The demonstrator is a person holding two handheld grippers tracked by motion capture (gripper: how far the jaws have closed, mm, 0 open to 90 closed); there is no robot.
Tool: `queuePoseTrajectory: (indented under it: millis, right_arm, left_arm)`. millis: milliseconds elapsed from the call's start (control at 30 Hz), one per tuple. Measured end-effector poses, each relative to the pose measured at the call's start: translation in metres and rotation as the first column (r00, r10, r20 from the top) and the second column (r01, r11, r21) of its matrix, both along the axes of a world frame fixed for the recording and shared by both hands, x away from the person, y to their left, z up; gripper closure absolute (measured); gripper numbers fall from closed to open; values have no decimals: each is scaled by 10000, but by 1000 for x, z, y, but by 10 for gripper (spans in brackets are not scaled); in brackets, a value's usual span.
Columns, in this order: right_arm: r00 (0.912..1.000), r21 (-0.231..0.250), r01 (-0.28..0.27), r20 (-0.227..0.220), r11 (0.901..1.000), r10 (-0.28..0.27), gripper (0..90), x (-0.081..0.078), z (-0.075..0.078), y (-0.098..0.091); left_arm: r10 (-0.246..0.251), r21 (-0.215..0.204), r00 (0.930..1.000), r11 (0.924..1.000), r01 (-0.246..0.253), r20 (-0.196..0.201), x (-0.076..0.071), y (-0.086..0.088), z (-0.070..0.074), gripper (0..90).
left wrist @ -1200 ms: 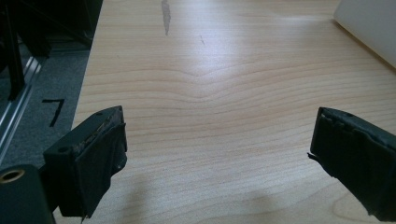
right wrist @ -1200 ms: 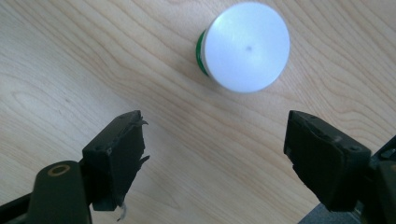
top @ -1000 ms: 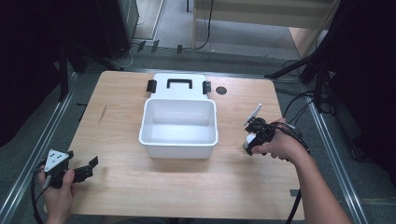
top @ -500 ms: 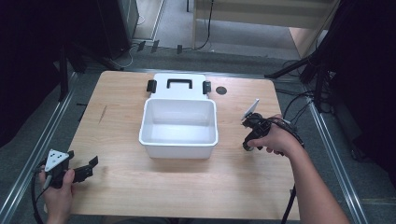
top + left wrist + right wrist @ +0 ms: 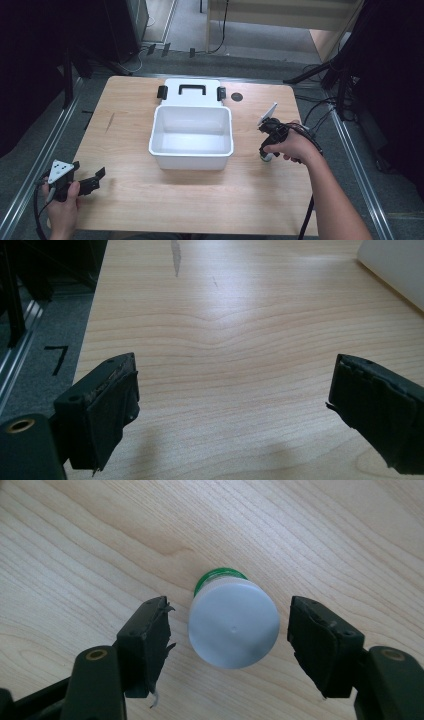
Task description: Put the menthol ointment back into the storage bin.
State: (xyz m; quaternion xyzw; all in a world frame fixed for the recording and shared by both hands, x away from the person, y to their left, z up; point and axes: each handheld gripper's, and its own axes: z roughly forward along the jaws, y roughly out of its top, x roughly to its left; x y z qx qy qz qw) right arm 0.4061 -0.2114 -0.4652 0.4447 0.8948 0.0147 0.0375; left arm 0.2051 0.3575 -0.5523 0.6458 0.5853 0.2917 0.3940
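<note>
**Closing on the small white-capped bottle**

The right gripper (image 5: 227, 645) hung point-down over a small bottle with a flat white cap and a green band below it (image 5: 233, 626), which stood upright on the pale wooden table (image 5: 200, 200), well to the right of the open white plastic box (image 5: 191, 136). Its jaws had just been closing and stood one on each side of the cap — a sliver of wood showed in each gap, so the pads were not yet pressing. In the high view the same bottle (image 5: 267, 157) peeked out under the person's right hand (image 5: 292, 147).

To finish the grasp well, the jaws probably needed to sink a little, so the pads met the bottle's side rather than the cap's edge, where a round, smooth shape could squirt out. The gaps looked nearly even; keeping them so would stop one pad from nudging the bottle over first.

The left gripper (image 5: 235, 400) rested near the table's front left corner, jaws wide apart over bare wood, with nothing between them.
</note>
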Motion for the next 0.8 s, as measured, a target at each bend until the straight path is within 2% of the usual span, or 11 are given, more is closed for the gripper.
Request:
queuePoseTrajectory:
  millis: [133,233,300,500,633,800]
  right_arm:
    - [9998,-148,105,-192,9998,-108,387,1,-4,0]
    - [9989,-132,189,-415,9997,-195,473,1,-5,-1]
    - [9991,-123,214,-357,9997,-218,509,1,-5,-3]
    - [9990,38,83,-444,10000,-81,516,1,-3,-2]
    - [9992,178,-86,-397,9998,93,517,1,5,-3]
    - [9986,234,-393,-358,9990,401,517,0,23,-1]
  left_arm:
    - [-17,-4,10000,10000,17,-8,0,0,0,65]
    - [-13,-26,10000,10000,13,8,0,0,0,65]
    - [-13,-28,10000,10000,13,2,0,0,0,65]
    - [-7,-29,10000,10000,7,3,0,0,0,65]
    - [2,-20,10000,10000,-2,15,0,0,0,65]
    - [77,-23,10000,10000,-77,31,0,1,0,64]
